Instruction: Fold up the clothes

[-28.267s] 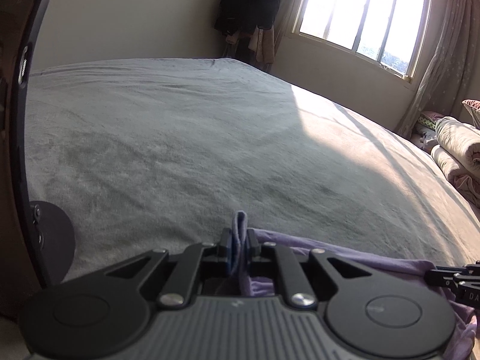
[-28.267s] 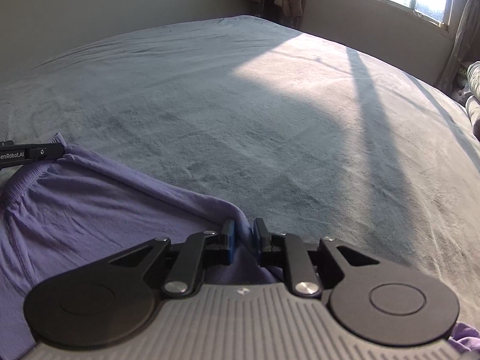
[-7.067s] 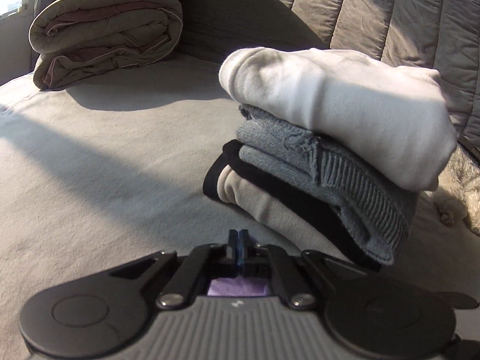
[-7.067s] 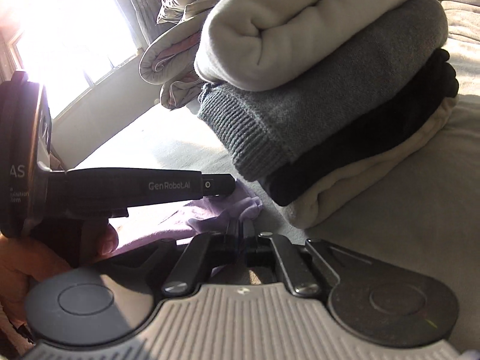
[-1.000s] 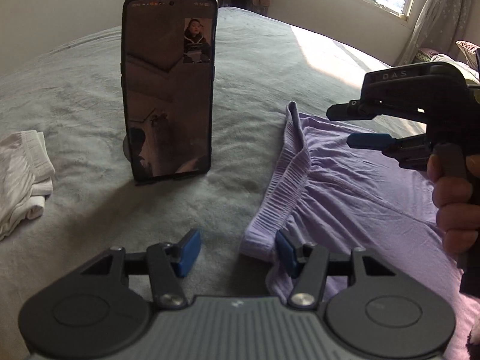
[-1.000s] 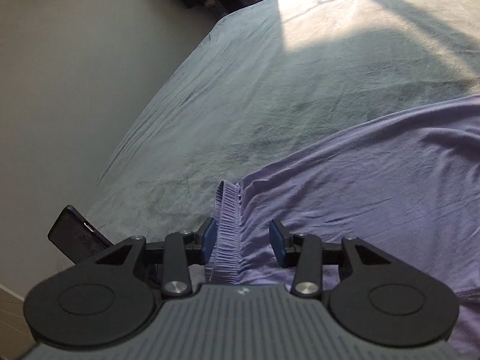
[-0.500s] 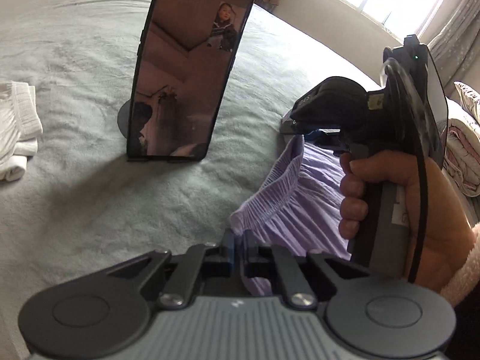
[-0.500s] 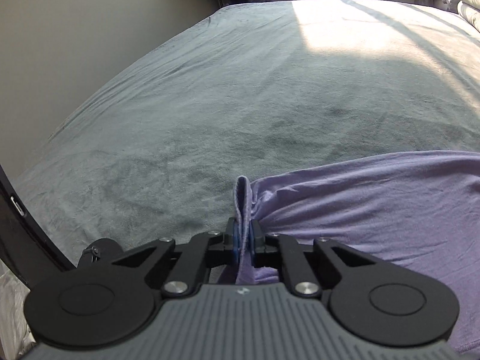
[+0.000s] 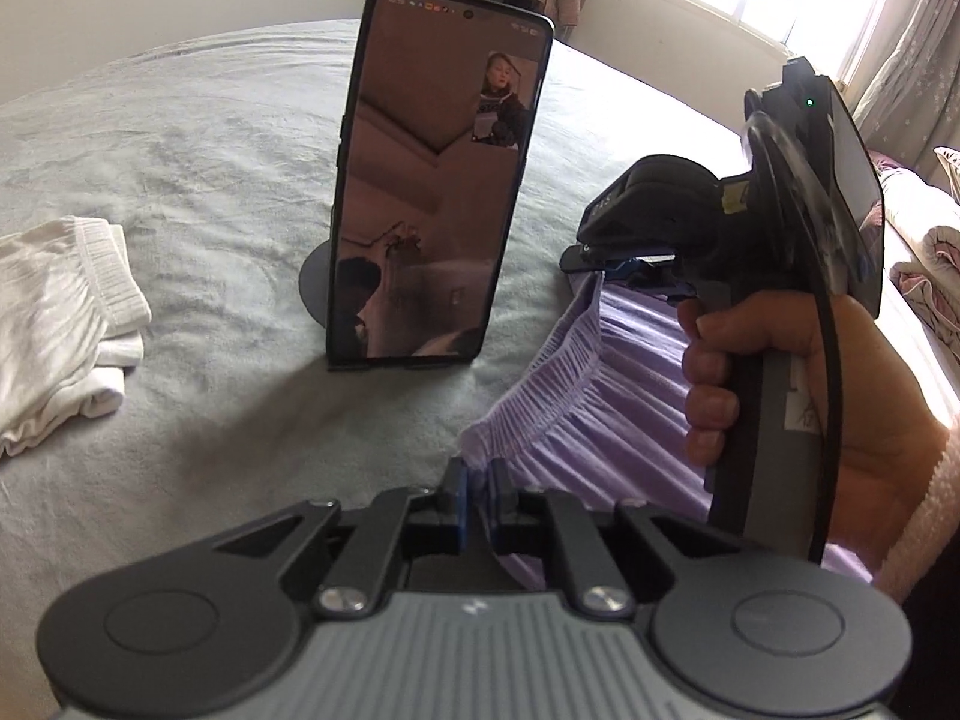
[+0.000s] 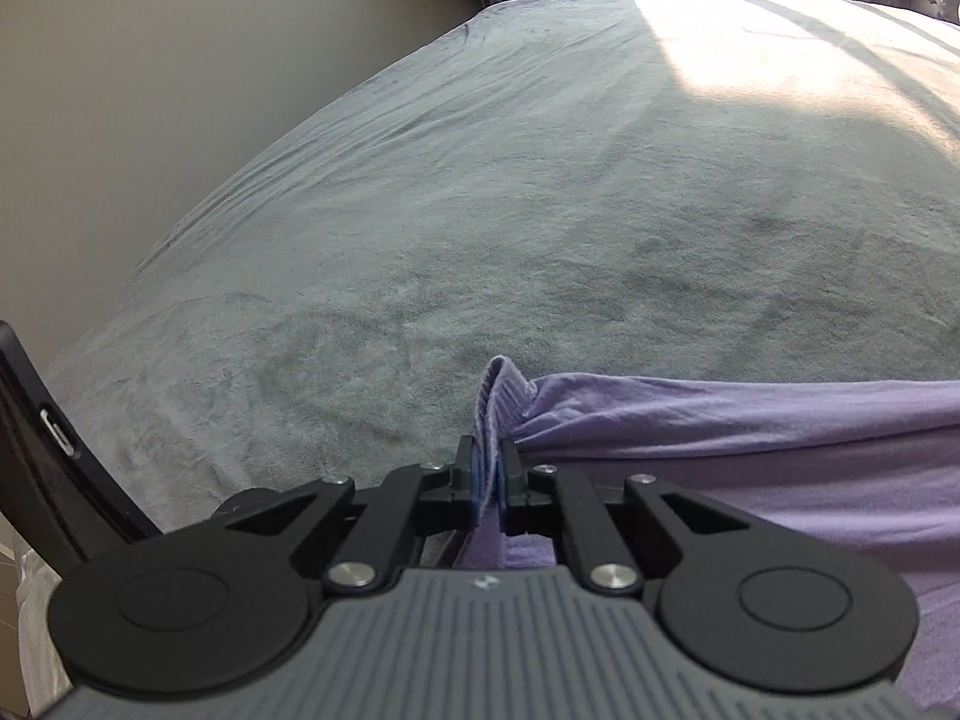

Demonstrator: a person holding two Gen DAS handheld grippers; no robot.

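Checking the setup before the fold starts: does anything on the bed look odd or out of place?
One thing: a phone stands upright on a stand on the bed, screen lit, close to the purple garment that both claws pinch by its ribbed waistband. A swung cloth might topple it. The folded white garment lies tidy.

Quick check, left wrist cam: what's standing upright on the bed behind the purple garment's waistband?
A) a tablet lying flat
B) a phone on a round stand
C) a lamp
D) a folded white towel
B: the phone stands upright on a round stand on the bed, screen lit, left of the purple garment.
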